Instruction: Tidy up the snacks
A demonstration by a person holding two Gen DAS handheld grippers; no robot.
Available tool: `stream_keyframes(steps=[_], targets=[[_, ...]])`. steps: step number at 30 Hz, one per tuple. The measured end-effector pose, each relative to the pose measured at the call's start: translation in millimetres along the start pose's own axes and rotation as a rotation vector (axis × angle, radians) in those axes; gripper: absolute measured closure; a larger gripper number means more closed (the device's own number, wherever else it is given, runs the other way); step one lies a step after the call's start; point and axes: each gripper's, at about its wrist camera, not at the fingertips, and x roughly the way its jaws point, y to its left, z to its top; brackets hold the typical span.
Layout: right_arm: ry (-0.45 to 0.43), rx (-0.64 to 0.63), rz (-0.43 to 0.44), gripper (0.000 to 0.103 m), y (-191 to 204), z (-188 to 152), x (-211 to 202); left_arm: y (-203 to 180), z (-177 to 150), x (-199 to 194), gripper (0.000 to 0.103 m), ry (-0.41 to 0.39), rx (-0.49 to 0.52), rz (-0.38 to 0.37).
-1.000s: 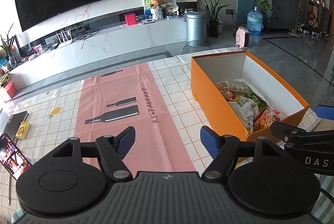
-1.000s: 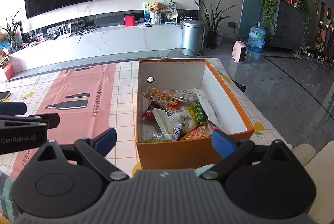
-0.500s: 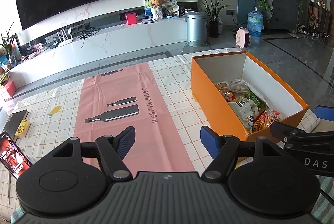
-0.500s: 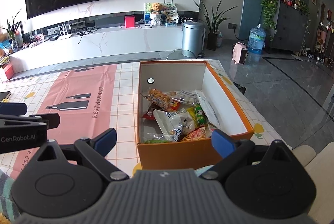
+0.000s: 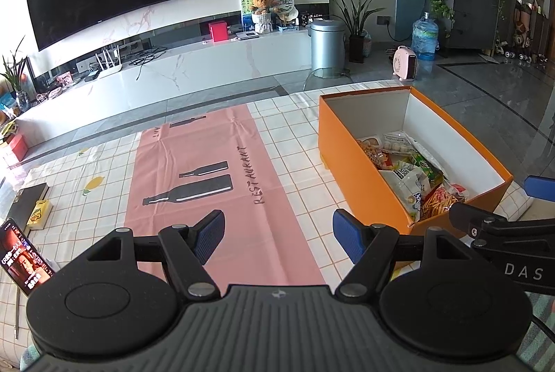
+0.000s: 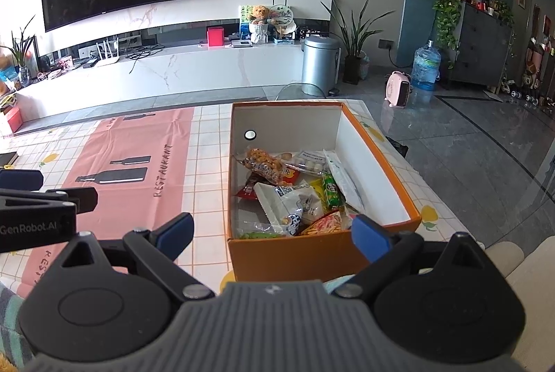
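At the centre of the right wrist view, the orange box (image 6: 322, 254) with white inner walls holds a jumble of snack packets (image 6: 295, 191). My right tongs (image 6: 272, 233) gape at its near wall; my left tongs (image 5: 277, 233) hang apart, empty, over the pink mat (image 5: 215, 177).

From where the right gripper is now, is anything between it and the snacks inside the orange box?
Only the near wall of the orange box stands between the open right gripper and the snacks. The box has no lid, so from above nothing visible blocks them. The left gripper, also open, is off to the side over the pink mat.
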Motion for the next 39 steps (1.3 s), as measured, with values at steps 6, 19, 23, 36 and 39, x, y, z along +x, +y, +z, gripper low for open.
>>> stream_keyframes(steps=[6,19,23,36,39], targets=[[0.000,-0.001,0.000,0.009,0.0,0.0,-0.1,0.6,1.1,-1.9,0.019,-0.001,-0.001,0.002],[-0.003,-0.003,-0.001,0.009,0.7,-0.1,-0.9,1.2,1.7,-2.1,0.019,-0.001,-0.003,0.001],[-0.002,-0.003,0.000,0.009,0.9,0.0,-0.9,2.3,1.8,-3.2,0.019,0.002,-0.011,-0.002],[-0.004,-0.009,0.001,0.009,1.9,0.4,-2.5,3.9,2.0,-5.9,0.019,0.005,-0.024,0.000],[-0.005,-0.011,0.001,0.009,2.6,1.0,-3.1,3.6,1.2,-6.7,0.019,0.001,-0.021,-0.001]])
